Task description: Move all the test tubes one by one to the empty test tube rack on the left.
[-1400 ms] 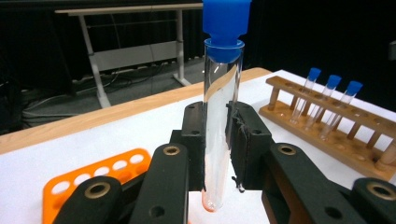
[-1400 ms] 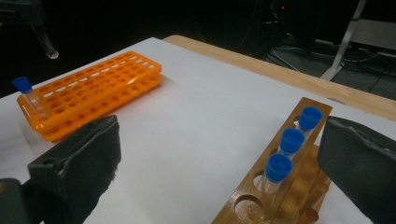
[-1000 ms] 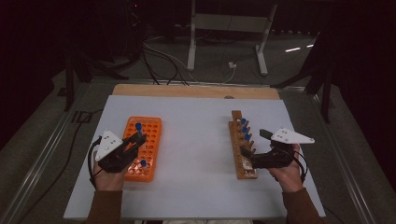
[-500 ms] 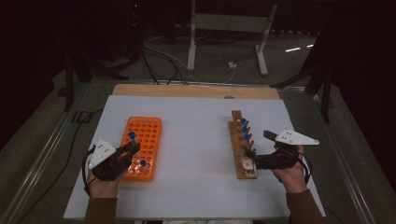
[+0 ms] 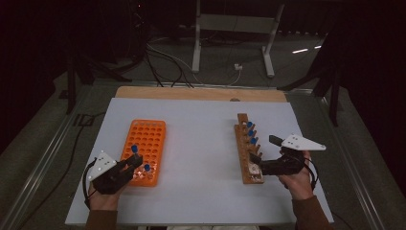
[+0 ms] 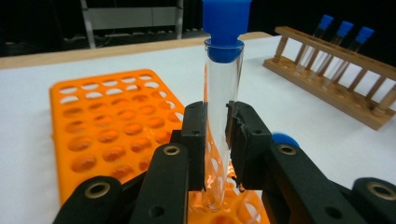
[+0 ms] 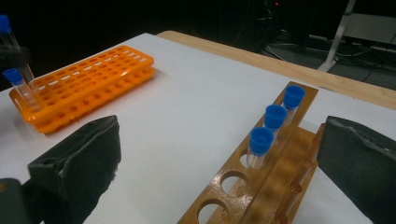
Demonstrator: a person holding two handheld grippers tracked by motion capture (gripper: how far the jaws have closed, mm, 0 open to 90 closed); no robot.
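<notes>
My left gripper (image 5: 135, 161) is shut on a clear test tube with a blue cap (image 6: 222, 88). The tube stands upright, and its round bottom dips into a hole at the near end of the orange rack (image 5: 147, 139). A second blue-capped tube (image 5: 147, 168) stands in the rack just to its right. My right gripper (image 5: 254, 164) is open. Its fingers (image 7: 79, 163) stand wide on either side of the near end of the wooden rack (image 7: 261, 182) and do not touch it. Three blue-capped tubes (image 7: 274, 116) stand in that rack's far holes.
Both racks lie on a white sheet (image 5: 201, 143) over a table with a wooden far edge (image 5: 201, 93). A bare strip of sheet separates the racks. Stand legs and cables (image 5: 230, 52) lie on the dark floor beyond.
My left gripper has carried the tube toward me and lower, from above the middle of the orange rack down to its near end. The right gripper has stayed put.
</notes>
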